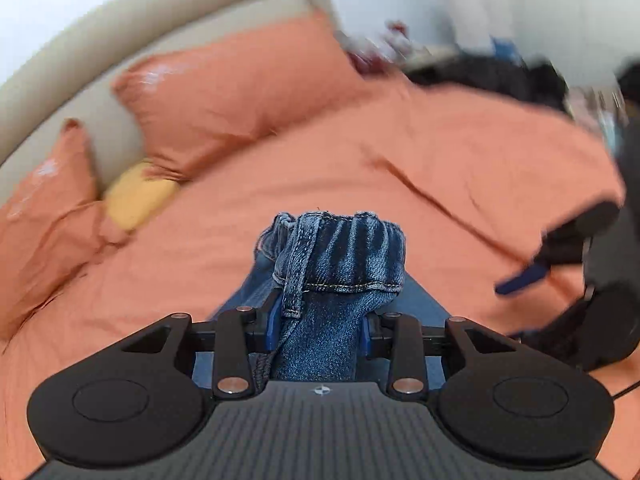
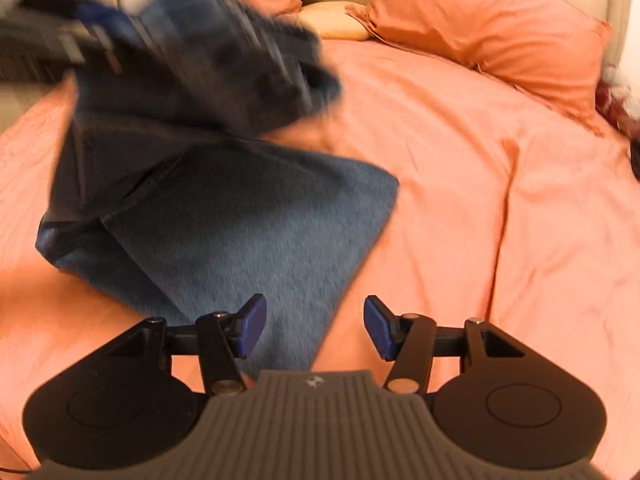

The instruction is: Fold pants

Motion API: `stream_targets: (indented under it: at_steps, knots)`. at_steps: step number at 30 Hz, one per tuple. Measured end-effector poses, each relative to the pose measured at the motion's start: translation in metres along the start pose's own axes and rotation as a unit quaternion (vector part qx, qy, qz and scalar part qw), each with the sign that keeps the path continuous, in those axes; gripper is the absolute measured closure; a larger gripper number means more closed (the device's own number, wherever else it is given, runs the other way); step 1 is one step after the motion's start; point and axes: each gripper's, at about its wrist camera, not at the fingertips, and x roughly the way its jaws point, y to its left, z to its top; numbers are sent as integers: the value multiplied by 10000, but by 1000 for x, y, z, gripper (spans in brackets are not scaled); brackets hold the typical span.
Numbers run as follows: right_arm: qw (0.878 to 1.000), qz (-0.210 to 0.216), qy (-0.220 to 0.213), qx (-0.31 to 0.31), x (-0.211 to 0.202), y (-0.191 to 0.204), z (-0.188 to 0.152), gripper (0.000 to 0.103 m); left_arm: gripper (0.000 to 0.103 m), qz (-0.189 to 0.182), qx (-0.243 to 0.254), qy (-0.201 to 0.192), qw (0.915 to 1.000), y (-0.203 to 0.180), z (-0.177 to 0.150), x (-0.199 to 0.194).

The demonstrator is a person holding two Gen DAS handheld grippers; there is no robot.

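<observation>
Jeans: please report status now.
Left gripper shut on jeans waistband. Right gripper open, empty. Jeans part lifted over bed. Nothing blocking.

Soft indoor light, strong fisheye bending, heavy motion blur in places.

In the left wrist view the light is even and fairly bright; a pale glare sits on the orange pillow (image 1: 224, 92), and the white wall (image 1: 560, 8) is washed out. The jeans waistband (image 1: 336, 252) is sharp, stitching crisp, while the clutter along the far bed edge smears. The headboard (image 1: 132, 40) bows into an arc, and dark corners vignette the picture. The right wrist view is warmer and dimmer (more peach than orange): the lifted jeans (image 2: 208, 60) are streaked with blur, the bedsheet (image 2: 460, 180) shows soft crease shadows, and the gripper's blue pads (image 2: 254, 330) stay sharp.
</observation>
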Motion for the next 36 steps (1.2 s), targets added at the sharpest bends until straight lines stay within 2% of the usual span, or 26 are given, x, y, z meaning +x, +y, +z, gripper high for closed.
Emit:
stream_targets:
  at_steps: [5,9,10,14,16,18,20,22,25,28,32,36]
  knots:
    - [9996,101,261,-106,0,-1,-18,51,61,-301,518,515,9969,-40,-21,30]
    - [9971,-226,640,-346,6,2,-24,51,56,-767,641,929,9906,-41,-32,42]
    - [9967,-238,671,-379,7,3,-25,51,50,-914,626,997,9888,-38,-32,44]
    - [9960,-325,743,-370,5,2,-24,51,30,-1678,139,1223,9781,-19,-33,46]
    - [9953,-433,771,-394,2,2,-22,51,27,-2161,-430,1281,9670,-2,-33,45]
    - [9952,-471,753,-403,-4,3,-18,51,29,-2313,-813,1173,9624,17,-35,38]
    - [9965,-413,660,-306,-15,6,-12,51,29,-2316,-827,1116,9628,34,-40,28]
    - [9982,-265,543,-38,-23,7,-3,51,29,-2209,-680,1062,9671,50,-47,18]
    - [9979,-156,419,478,-25,10,17,51,29,-1797,-410,1089,9768,73,-66,7]
    - [9954,-125,267,916,-20,11,39,52,29,-1474,-193,1224,9813,92,-81,4]
    - [9911,-197,178,1301,-5,14,63,55,29,-1151,-91,1401,9834,118,-114,-3]
    - [9839,-322,377,1715,19,13,79,60,29,-1142,-67,1678,9792,135,-149,-6]
